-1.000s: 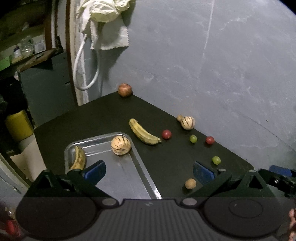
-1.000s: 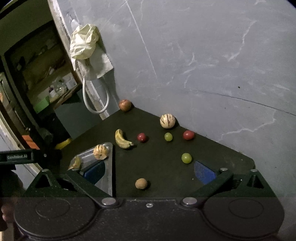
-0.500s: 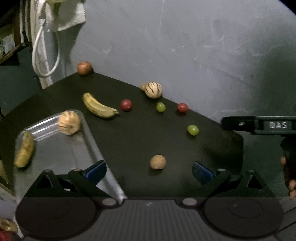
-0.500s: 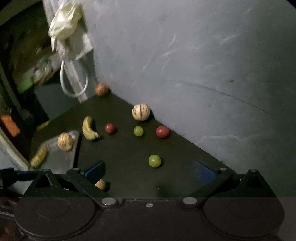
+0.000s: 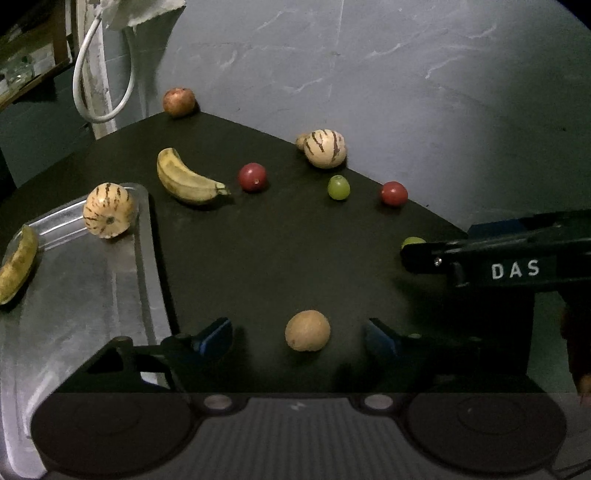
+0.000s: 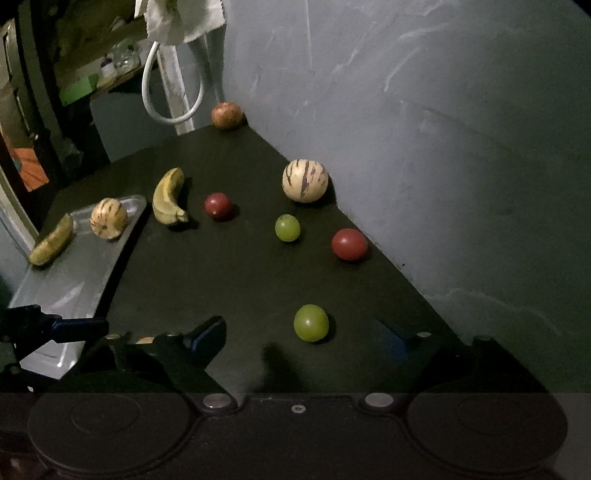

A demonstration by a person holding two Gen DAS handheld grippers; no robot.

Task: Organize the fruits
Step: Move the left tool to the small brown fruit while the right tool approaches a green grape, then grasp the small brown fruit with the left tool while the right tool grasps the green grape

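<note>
Small brown round fruit (image 5: 307, 330) sitting on the black table (image 5: 280, 251), smack between the blue-padded fingers of the left gripper (image 5: 301, 334), spread wide and touching nothing. Same deal over on the right: green grape (image 6: 311, 322) parked between the fingers of the right gripper (image 6: 308, 338), also spread apart, not pinching anything. Farther out on the table, a second green grape (image 6: 287, 228), a red tomato-looking thing (image 6: 349, 244) near the right edge, a darker red one (image 6: 218, 206), and a loose banana (image 6: 168, 197) just right of the tray. Striped pale melon (image 6: 305, 181) at the far side against the grey wall (image 6: 424, 110), reddish apple-ish fruit (image 6: 226, 115) way back at the far corner. Over on the left, metal tray (image 5: 92, 288) holding another striped melon (image 5: 108, 210) at its far corner and a second banana (image 5: 16, 266) along the left rim. White cable loop (image 5: 99, 81) and a cloth (image 6: 181, 18) hanging beyond the table, far left.
</note>
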